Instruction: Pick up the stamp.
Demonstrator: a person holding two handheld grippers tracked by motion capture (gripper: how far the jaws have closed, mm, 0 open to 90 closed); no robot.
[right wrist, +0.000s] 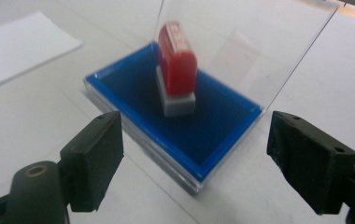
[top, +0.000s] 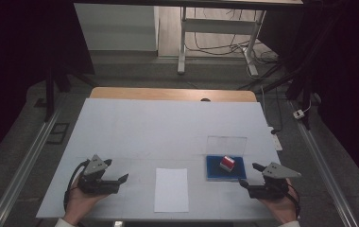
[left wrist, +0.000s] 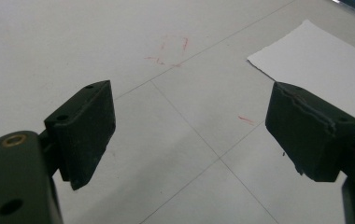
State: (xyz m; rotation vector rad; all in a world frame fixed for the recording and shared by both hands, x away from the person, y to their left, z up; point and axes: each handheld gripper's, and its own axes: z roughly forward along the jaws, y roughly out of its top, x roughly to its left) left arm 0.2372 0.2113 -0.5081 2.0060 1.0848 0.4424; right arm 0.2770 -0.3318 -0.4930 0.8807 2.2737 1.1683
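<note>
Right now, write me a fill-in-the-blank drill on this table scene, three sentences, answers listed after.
1. The red stamp stands on a pad coloured ____.
2. The clear lid of the stamp case is ____.
3. The white paper sheet lies between the left tool and the ____ tool.

Missing words: blue; open; right
</note>
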